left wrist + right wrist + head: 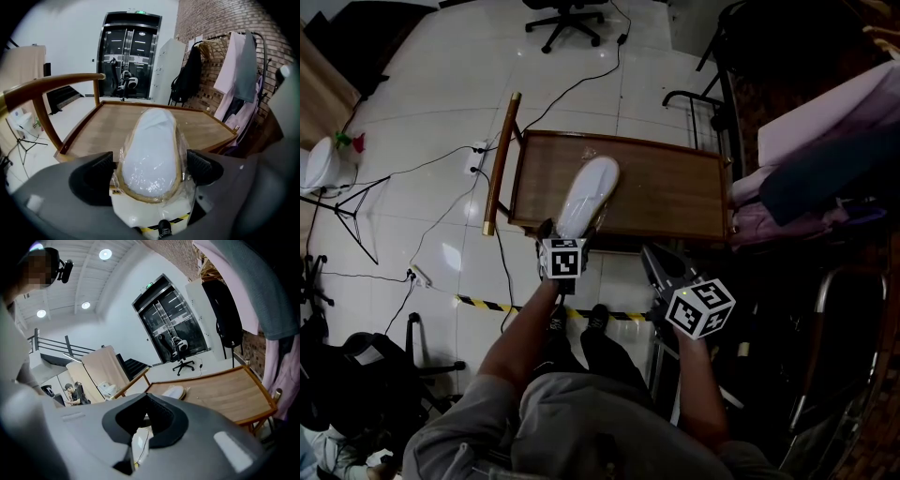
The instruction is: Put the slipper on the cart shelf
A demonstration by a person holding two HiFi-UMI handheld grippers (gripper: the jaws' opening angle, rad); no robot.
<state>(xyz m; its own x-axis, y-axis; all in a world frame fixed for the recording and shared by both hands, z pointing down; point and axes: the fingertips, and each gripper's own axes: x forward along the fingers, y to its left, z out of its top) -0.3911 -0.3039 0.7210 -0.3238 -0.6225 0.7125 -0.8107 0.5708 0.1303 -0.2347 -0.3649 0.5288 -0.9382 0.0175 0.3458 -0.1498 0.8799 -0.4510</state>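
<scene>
The slipper (152, 140) lies between the left tool's (151, 168) parted jaws.

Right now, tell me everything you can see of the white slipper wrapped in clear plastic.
The white slipper is long and rounded, with a tan rim round its edge, and is sealed in crinkled, shiny clear plastic. It lies flat on the brown wooden cart shelf, toe pointing away from the person, its heel end sticking out past the near edge. That heel sits between the open jaws of the left gripper, whose pads do not press it.
</scene>
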